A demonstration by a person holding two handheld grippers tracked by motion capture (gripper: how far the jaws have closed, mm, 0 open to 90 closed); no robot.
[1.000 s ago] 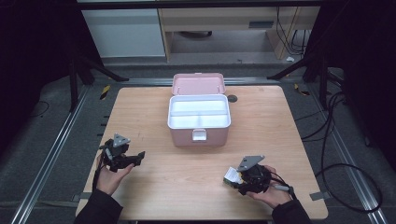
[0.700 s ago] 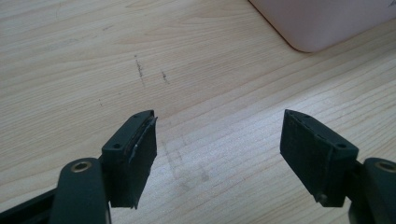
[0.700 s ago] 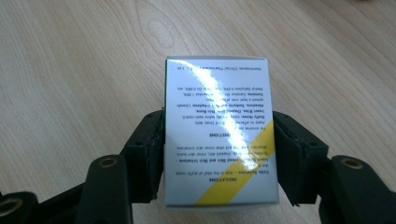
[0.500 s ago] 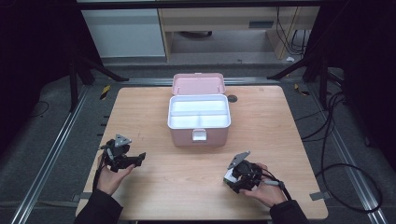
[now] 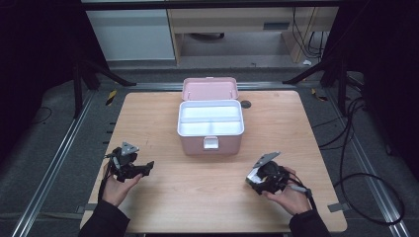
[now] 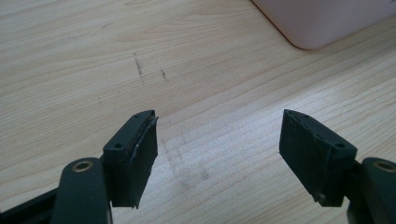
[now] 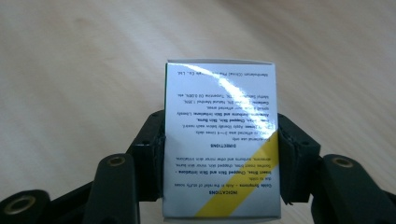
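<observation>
**Between the right jaws: a small printed carton**

Near the table's (image 5: 163, 123) front right corner, the right gripper (image 7: 222, 144) clamps a small white box (image 7: 222, 140); its jaws have just been closing, pads now pressed to the box's two sides. Glossy and rectangular, the box carries fine black print, upside down in the right gripper view, with a yellow diagonal stripe. Over bare wood at the front left, the left gripper (image 6: 219, 149) holds its jaws apart. Mid-table, well away from both, the pink case (image 5: 211, 126) stands open.

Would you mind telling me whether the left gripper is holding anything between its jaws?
No, the left gripper has its jaws spread apart over bare wooden table, with nothing between them.
</observation>
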